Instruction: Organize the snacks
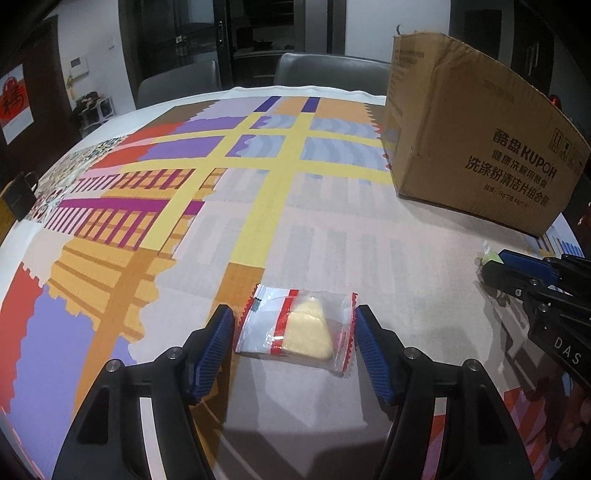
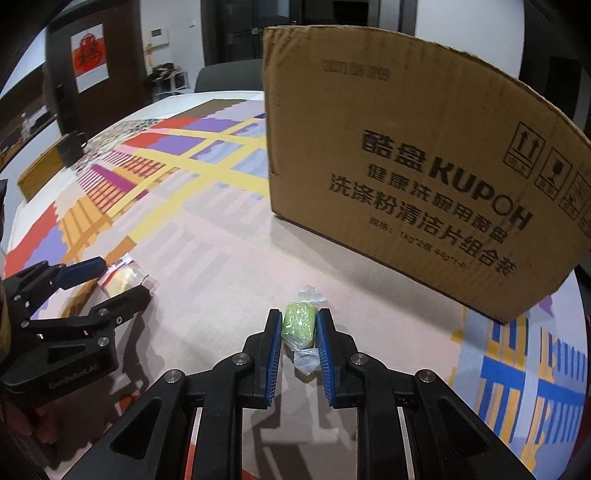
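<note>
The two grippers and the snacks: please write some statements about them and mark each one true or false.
1. The right gripper is shut on the green snack. True.
2. The left gripper squeezes the yellow snack. False: its pads stand apart from the wrapper, open.
3. The cardboard box stands on the table. True.
4. The yellow snack is inside the box. False: it lies on the table.

A patterned cloth (image 1: 258, 206) covers the bench ahead of the hand-held gripper. Beyond its far edge stand grey chairs (image 1: 325, 70) and a dark cabinet (image 1: 177, 33).
</note>
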A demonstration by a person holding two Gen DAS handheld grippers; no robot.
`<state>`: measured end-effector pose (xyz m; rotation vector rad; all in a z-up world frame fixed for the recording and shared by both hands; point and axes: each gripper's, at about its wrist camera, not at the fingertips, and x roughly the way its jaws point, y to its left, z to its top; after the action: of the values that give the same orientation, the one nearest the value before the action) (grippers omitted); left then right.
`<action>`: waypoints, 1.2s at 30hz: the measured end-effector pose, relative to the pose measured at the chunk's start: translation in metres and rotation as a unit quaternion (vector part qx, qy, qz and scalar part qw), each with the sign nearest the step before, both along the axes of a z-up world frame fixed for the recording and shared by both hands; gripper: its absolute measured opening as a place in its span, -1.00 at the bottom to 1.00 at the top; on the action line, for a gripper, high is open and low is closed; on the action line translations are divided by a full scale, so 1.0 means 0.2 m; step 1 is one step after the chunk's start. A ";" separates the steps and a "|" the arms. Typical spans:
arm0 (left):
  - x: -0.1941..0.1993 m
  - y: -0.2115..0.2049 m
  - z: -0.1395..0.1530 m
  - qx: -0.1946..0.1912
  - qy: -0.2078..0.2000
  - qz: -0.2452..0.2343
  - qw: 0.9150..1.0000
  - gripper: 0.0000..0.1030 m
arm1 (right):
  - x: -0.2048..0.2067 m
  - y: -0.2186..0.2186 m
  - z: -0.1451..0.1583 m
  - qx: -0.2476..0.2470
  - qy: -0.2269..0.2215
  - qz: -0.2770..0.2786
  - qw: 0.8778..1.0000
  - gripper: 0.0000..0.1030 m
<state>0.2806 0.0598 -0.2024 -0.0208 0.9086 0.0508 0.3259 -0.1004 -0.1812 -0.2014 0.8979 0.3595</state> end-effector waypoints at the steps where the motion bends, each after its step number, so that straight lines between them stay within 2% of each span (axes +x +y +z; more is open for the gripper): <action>1: 0.00 0.00 0.00 -0.002 0.000 -0.001 1.000 0.30 | 0.00 0.00 0.00 -0.001 0.001 -0.002 1.000 -0.60; 6: 0.00 0.01 0.00 -0.005 -0.002 -0.003 1.000 0.29 | 0.00 0.03 -0.02 0.005 0.010 -0.004 1.000 -0.60; 8: 0.00 0.01 0.00 -0.006 -0.005 -0.004 1.000 0.09 | 0.01 0.03 -0.03 0.008 0.014 -0.006 1.000 -0.60; 10: -0.01 0.01 0.00 -0.007 -0.007 -0.005 1.000 0.02 | 0.01 0.03 -0.03 0.014 0.019 -0.011 1.000 -0.60; 13: -0.01 0.01 0.01 -0.011 -0.011 -0.007 1.000 -0.31 | 0.02 0.02 -0.03 0.017 0.020 -0.015 1.000 -0.60; 25: -0.03 0.02 0.03 -0.015 -0.009 -0.006 1.000 -0.38 | 0.00 0.04 0.02 0.019 0.010 -0.010 1.000 -0.60; 36: -0.09 -0.03 0.15 -0.006 -0.030 -0.013 0.999 -0.38 | -0.06 0.00 0.12 0.026 -0.008 -0.015 1.000 -0.60</action>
<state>0.2632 0.0542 -0.1714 -0.0217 0.8486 0.0200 0.3133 -0.1005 -0.1567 -0.1423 0.8736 0.3533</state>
